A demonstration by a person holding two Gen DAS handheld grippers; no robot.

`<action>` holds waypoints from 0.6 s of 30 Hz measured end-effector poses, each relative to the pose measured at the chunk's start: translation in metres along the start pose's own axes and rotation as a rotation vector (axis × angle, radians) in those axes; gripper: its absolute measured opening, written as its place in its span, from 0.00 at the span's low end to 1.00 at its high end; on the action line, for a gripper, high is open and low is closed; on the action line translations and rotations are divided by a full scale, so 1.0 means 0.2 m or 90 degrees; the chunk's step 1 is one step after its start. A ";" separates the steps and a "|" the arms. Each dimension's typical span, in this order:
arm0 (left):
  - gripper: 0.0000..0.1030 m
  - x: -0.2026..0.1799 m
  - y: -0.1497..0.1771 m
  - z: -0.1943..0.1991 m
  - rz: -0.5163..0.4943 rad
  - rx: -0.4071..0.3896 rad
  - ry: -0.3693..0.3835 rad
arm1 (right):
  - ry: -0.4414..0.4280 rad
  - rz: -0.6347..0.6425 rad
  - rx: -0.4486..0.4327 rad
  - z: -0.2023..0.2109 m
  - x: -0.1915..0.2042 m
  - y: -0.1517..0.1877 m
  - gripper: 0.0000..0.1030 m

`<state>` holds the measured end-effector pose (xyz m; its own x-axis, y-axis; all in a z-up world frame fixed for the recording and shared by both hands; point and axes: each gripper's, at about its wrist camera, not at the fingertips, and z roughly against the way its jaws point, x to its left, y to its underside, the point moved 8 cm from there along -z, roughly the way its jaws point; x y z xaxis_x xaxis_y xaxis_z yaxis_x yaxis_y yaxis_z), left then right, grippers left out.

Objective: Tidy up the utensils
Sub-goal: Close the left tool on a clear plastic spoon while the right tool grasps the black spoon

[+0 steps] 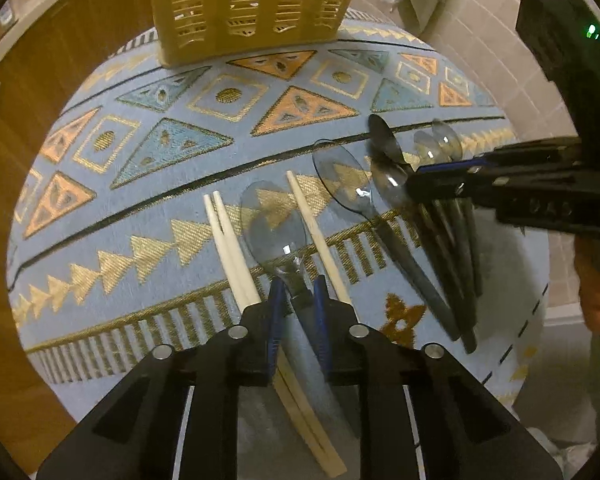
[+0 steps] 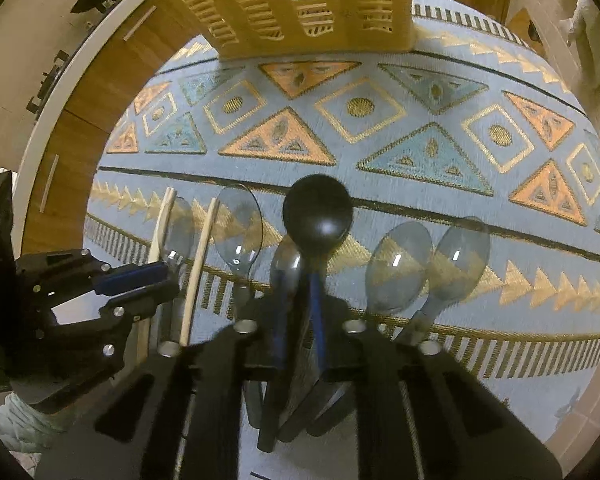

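Observation:
My left gripper (image 1: 299, 294) is closed around the neck of a clear-bowled, dark-handled spoon (image 1: 274, 226) lying on the patterned blue cloth (image 1: 140, 216), between cream chopsticks (image 1: 228, 240). My right gripper (image 2: 299, 292) is shut on the handle of a black spoon (image 2: 317, 210). Several clear spoons (image 2: 398, 266) lie around it with dark handles fanned beneath. In the left wrist view the right gripper (image 1: 440, 180) sits over the spoon pile (image 1: 384, 148). The left gripper also shows in the right wrist view (image 2: 156, 280).
A yellow slotted utensil basket (image 1: 244, 4) stands at the far edge of the cloth, also seen in the right wrist view (image 2: 300, 4). Wooden cabinet fronts (image 1: 32, 92) are to the left. Tiled floor (image 1: 480, 52) lies to the right.

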<state>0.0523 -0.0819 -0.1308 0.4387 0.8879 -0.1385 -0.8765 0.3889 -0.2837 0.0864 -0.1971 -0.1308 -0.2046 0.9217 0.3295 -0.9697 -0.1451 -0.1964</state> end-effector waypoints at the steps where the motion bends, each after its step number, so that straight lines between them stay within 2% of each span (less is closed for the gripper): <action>1: 0.12 0.00 0.00 0.00 0.001 -0.001 -0.001 | -0.003 -0.005 -0.004 0.01 -0.01 0.00 0.02; 8: 0.08 0.03 0.01 0.01 0.022 -0.022 0.017 | -0.019 -0.011 -0.015 0.01 -0.03 0.02 0.01; 11: 0.08 0.03 0.00 0.01 0.024 -0.022 0.023 | -0.034 0.000 0.006 0.00 -0.02 0.03 0.03; 15: 0.08 0.04 0.01 0.02 0.018 -0.023 0.028 | -0.030 0.000 0.028 -0.01 -0.02 0.03 0.12; 17: 0.09 0.04 0.02 0.02 0.019 -0.024 0.033 | -0.036 -0.019 0.030 -0.01 -0.03 0.03 0.21; 18: 0.09 0.05 0.02 0.03 0.018 -0.025 0.035 | -0.042 -0.027 0.030 -0.01 -0.04 0.03 0.29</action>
<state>0.0520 -0.0711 -0.1281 0.4256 0.8828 -0.1986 -0.8806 0.3536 -0.3155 0.0819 -0.2046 -0.1373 -0.1703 0.9020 0.3966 -0.9826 -0.1250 -0.1377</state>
